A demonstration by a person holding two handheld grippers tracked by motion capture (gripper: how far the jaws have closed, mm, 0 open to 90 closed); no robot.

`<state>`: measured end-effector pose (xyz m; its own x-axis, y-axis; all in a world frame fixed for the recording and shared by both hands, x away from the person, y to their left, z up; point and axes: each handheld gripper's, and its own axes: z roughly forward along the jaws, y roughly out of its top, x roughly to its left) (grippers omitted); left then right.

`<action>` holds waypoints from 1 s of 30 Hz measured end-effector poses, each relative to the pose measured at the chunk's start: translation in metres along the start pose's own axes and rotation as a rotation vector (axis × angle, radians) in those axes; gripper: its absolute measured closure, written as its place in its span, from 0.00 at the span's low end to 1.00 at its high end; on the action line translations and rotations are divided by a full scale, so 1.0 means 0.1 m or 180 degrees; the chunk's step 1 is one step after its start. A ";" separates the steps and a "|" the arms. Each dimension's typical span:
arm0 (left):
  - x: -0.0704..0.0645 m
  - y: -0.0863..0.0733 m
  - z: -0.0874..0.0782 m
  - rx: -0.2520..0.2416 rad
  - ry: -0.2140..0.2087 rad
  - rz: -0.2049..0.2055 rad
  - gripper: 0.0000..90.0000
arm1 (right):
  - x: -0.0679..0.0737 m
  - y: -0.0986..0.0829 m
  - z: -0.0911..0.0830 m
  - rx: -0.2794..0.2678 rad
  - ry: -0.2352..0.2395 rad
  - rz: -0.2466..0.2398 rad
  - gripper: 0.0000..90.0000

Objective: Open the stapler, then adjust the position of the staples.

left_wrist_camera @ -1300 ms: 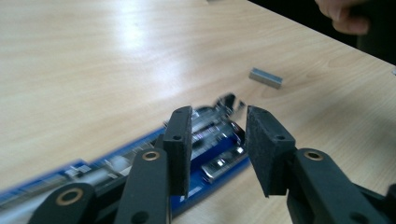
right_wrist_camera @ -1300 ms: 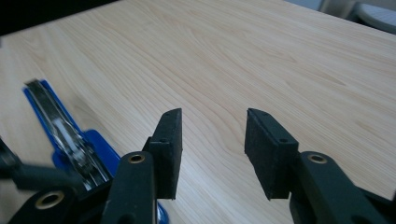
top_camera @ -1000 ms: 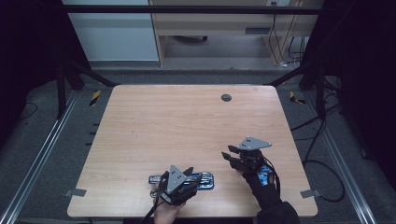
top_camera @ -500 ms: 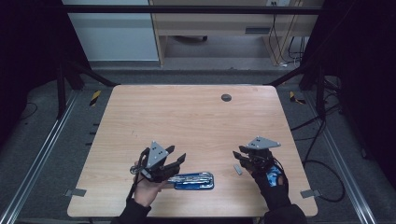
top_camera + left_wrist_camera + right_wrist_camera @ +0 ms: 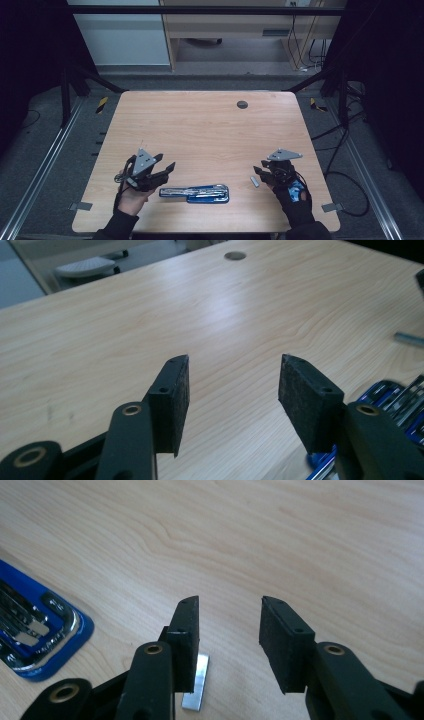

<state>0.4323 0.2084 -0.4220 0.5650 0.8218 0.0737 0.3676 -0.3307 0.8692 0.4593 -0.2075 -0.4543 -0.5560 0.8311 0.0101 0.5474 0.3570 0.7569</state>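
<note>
Overhead, blue flat tray of chrome tools (image 5: 195,193) lies near table's front edge between left gripper (image 5: 167,168) and right gripper (image 5: 260,170), both wide open, empty. Right gripper view adds small silver metal bit (image 5: 196,682) beneath left jaw.

We have the whole far half of the table (image 5: 200,125) bare, apart from a flush round grommet (image 5: 242,104) near the back edge. Along the near edge lie two obstacles: the blue tool case (image 5: 195,192), just beside our left gripper (image 5: 167,169), and a small metal bit (image 5: 254,181) (partly under one pad in the right gripper view) just beside our right gripper (image 5: 260,167). Between case and bit we see a strip of bare wood. Both sets of jaws stand apart with nothing between them.
</note>
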 end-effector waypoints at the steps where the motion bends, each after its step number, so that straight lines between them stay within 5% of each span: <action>1: 0.04 -0.04 -0.02 0.0028 0.0049 0.0018 0.51 | 0.00 -0.01 0.01 0.0028 0.0013 -0.0009 0.67; 15: 0.51 -0.49 -0.21 0.0145 0.0316 -0.0256 0.51 | 0.06 -0.11 0.18 0.0360 0.0020 0.0028 0.66; 30: 0.57 -0.60 -0.18 0.0260 0.0381 -0.0237 0.51 | 0.14 -0.09 0.30 0.0633 0.0027 0.0133 0.74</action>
<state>0.4290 0.2830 -0.4607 0.4438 0.8932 0.0726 0.4667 -0.2995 0.8321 0.4656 -0.1864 -0.4804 -0.5350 0.8436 0.0449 0.6824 0.4002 0.6118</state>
